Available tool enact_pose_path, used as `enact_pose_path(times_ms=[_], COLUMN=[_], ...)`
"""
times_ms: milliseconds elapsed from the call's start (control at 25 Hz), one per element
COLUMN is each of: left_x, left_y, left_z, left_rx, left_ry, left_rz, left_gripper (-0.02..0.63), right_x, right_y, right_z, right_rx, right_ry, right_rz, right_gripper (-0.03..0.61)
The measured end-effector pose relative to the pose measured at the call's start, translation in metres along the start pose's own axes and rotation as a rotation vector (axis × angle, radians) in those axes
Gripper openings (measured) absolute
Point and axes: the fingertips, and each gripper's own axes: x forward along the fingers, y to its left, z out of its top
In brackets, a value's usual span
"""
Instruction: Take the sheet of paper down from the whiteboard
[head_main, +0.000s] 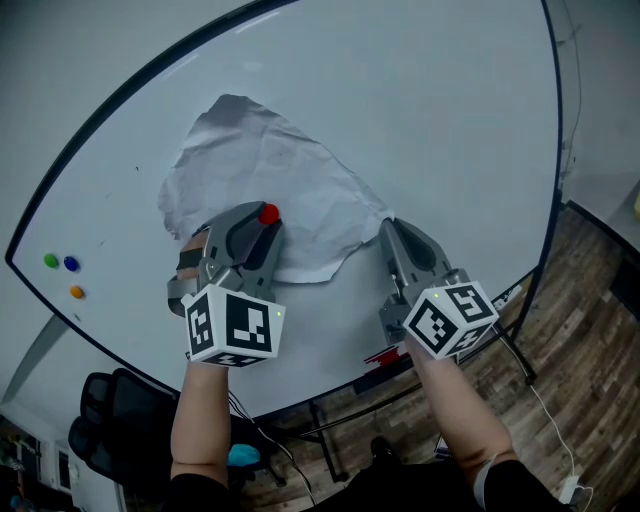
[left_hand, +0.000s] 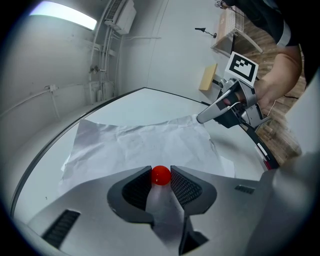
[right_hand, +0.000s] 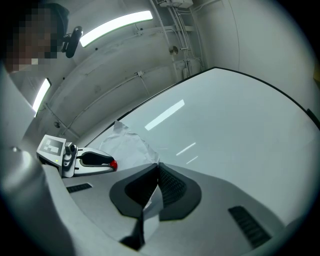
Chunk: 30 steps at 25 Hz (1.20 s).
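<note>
One sheet (head_main: 270, 180): white crumpled paper lying flat against the whiteboard (head_main: 440, 100), low and left of its middle. Its upper edge is uneven and its right corner is drawn out to a point.
Magnet (left_hand: 160, 175): red and round, sitting on the sheet's lower edge, toward the left.
Left tongs (head_main: 264, 220): jaws partly apart and closed round the magnet, with a ribbed pad against either side of it. The tips are at the sheet's lower edge.
Right tongs (head_main: 389, 226): jaws fully together, pinching the sheet's right corner. In the right gripper view a strip of paper runs back between the pads (right_hand: 170, 182), and the tips are close to the board's surface.
Spacing: the two tongs are near each other, with the sheet's lower right part between them.
Arms: a bare forearm shows behind each tongs. There is a marker cube (head_main: 232, 325) on the left tongs and another (head_main: 450, 318) on the right.
Small magnets: three, green (head_main: 50, 260), blue (head_main: 70, 264) and orange (head_main: 76, 292), sit at the board's left end, well apart from the sheet.
Floor (head_main: 590, 300): wood planks below the board.
Chair (head_main: 115, 405): black, under the board's lower left.
</note>
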Motion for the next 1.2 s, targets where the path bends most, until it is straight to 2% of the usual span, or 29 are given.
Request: enact_pose_path(times_ms=[200, 640, 1040, 1200], left_x=[-0.002, -0.029, -0.014, -0.009], left_y=[0.0, 0.008, -0.003, -0.004], left_z=[-0.002, 0.03, 0.014, 0.002], left_rx=[-0.009, -0.037, -0.01, -0.022], left_ry=[0.006, -0.112, -0.071, -0.059], left_rz=[-0.004, 0.009, -0.002, -0.008], left_gripper=[0.13, 0.13, 0.13, 0.13], right_x=[-0.002, -0.005, -0.012, -0.008], right_y=[-0.001, -0.004, 0.002, 0.01], right_z=[0.004, -0.003, -0.012, -0.022], right_rx=[-0.009, -0.055, -0.073, -0.074], right_ry=[-0.004, 0.03, 0.063, 0.084], right_rz=[-0.003, -0.029, -0.015, -0.005], right_gripper=[0.018, 0.018, 0.018, 0.018])
